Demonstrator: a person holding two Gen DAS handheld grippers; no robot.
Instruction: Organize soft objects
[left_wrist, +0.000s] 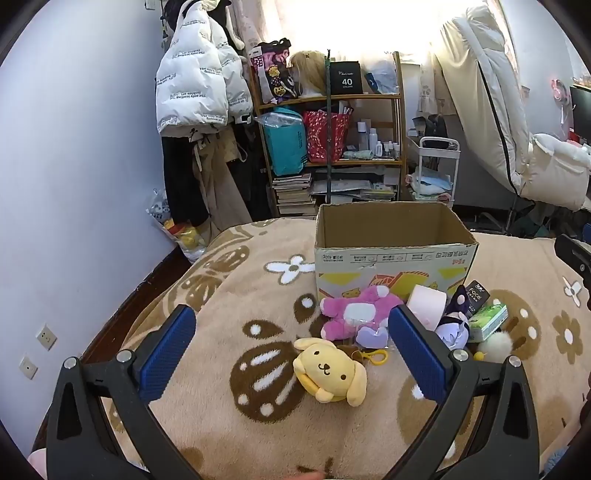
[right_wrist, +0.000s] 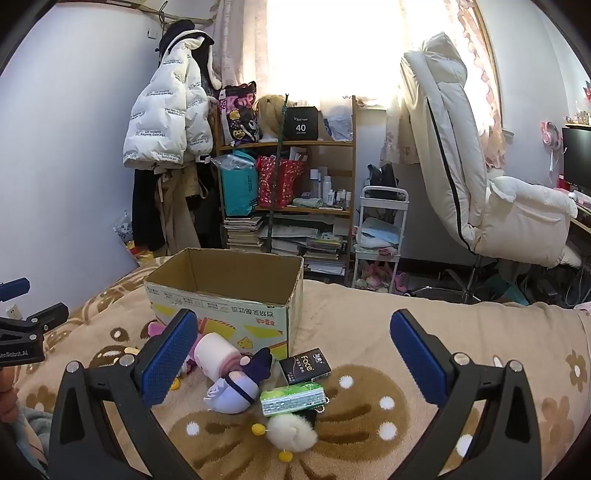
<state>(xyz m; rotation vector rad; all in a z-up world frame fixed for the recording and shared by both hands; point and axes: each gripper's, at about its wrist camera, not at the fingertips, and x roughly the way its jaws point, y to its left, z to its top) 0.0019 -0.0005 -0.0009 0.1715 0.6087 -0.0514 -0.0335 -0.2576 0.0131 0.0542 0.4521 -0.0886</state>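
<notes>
1. The left gripper (left_wrist: 291, 343) hangs spread wide and empty over the blanket (left_wrist: 229, 295).
2. The yellow dog plush (left_wrist: 328, 369) lies between its fingers, face up, long axis running left-far to right-near.
3. The right gripper (right_wrist: 293, 345) is likewise spread, empty.
4. The purple plush (right_wrist: 232, 391) lies near the cardboard box (right_wrist: 221, 314), dark hat pointing toward it.
</notes>
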